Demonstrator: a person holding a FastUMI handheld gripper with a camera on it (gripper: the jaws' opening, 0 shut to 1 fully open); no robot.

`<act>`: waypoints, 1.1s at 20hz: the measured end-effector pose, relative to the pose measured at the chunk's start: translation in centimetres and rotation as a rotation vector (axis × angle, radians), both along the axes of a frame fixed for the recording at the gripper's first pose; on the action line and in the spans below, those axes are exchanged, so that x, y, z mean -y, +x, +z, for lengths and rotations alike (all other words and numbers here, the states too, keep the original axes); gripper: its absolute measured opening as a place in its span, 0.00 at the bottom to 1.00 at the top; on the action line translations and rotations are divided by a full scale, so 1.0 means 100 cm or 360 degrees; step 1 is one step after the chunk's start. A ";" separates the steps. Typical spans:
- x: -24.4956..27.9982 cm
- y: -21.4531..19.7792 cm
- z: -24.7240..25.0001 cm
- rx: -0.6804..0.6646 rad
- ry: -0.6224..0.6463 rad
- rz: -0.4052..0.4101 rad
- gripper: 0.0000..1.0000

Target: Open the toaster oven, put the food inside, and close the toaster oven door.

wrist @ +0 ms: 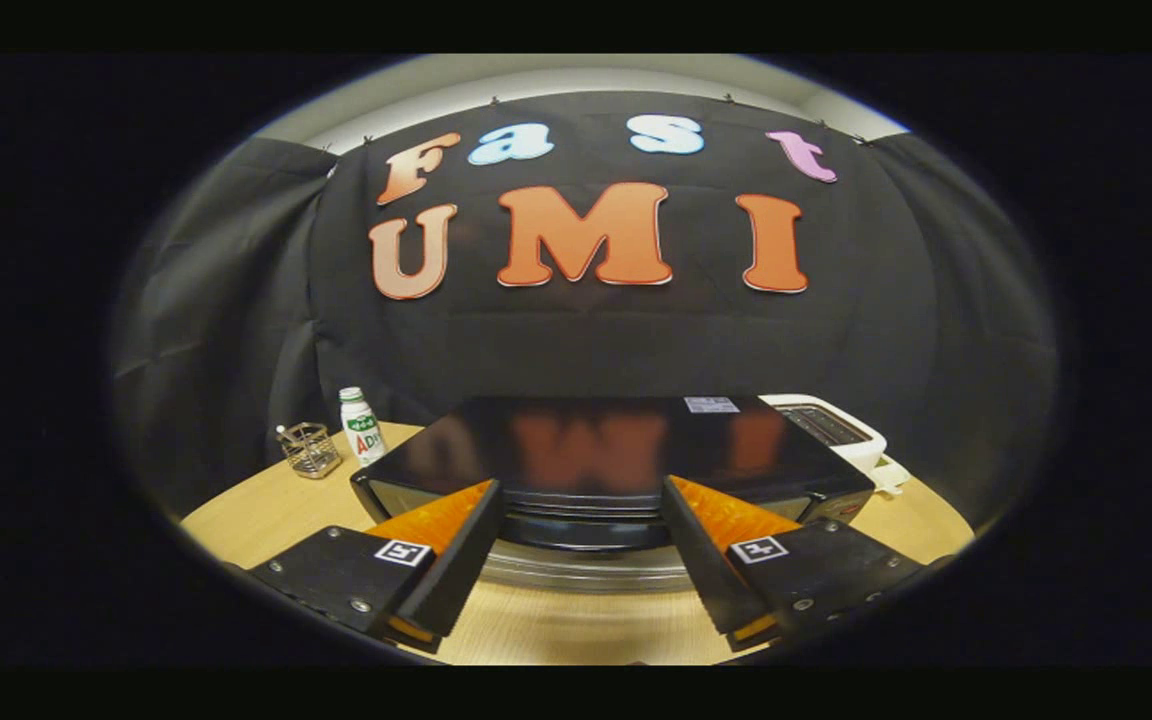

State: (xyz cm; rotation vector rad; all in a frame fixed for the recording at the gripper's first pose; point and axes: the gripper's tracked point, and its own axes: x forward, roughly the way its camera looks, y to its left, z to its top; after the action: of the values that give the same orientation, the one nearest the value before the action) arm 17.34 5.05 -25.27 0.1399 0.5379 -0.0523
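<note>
A glossy black toaster oven (596, 440) stands on the wooden table (246, 520), just ahead of my fingers. I look down on its shiny top, and its front face sits between the fingers. A silver bar (586, 570) runs across the low front of the oven, under a dark curved part; whether the door is ajar I cannot tell. My gripper (581, 490) is open, its fingers spread wide on either side of the oven's front with nothing pressed between them.
A white bottle (361, 424) with a green label and a small wire basket (311, 450) stand on the table beyond the left finger. A white appliance (841, 430) sits behind the oven's right corner. Black cloth walls the booth behind.
</note>
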 end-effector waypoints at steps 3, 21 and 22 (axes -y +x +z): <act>-0.002 -0.010 -0.001 0.0015 0.0046 -0.0007 0.89; -0.024 -0.140 -0.018 -0.0156 0.0126 0.0241 0.83; -0.026 -0.147 -0.023 -0.0179 0.0136 0.0247 0.83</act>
State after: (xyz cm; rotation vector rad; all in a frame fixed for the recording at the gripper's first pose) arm 2.67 7.65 -27.57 0.1787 0.6619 0.1144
